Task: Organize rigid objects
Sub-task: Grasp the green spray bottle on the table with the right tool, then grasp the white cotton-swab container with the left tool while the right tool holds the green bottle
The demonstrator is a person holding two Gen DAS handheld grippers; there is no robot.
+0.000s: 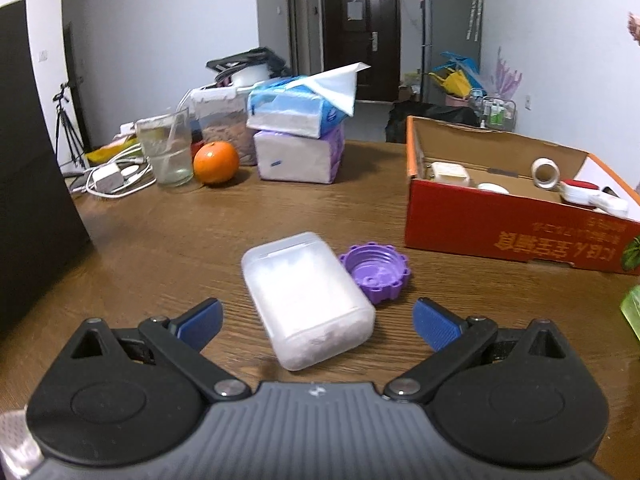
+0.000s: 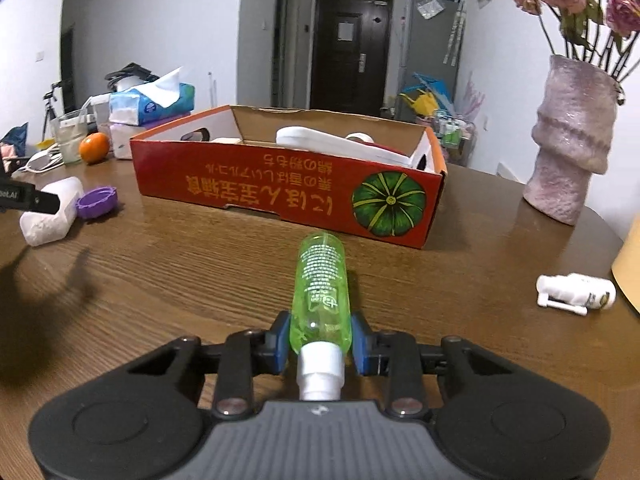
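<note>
On the wooden bench (image 2: 200,272) the right hand-held gripper (image 2: 320,340) is clenched on a green spray bottle (image 2: 322,280), its blue pads pressing the bottle's sides near the white nozzle end; the bottle points forward, away from the gripper, toward a red cardboard box (image 2: 280,192) printed with a green pumpkin. Inside that box lie several white items, a roll of tape (image 1: 545,173) among them. Off to the right a small white bottle (image 2: 576,294) lies on its side, with a pinkish vase (image 2: 568,140) of flowers behind it.

The left hand-held gripper (image 1: 316,324) is released, its blue fingers spread wide on either side of a frosted plastic case (image 1: 306,304) without touching it. A purple cap (image 1: 374,272) rests upside down just beside the case. Farther back stand an orange (image 1: 216,162), a glass (image 1: 165,152) and stacked tissue packs (image 1: 296,136).
</note>
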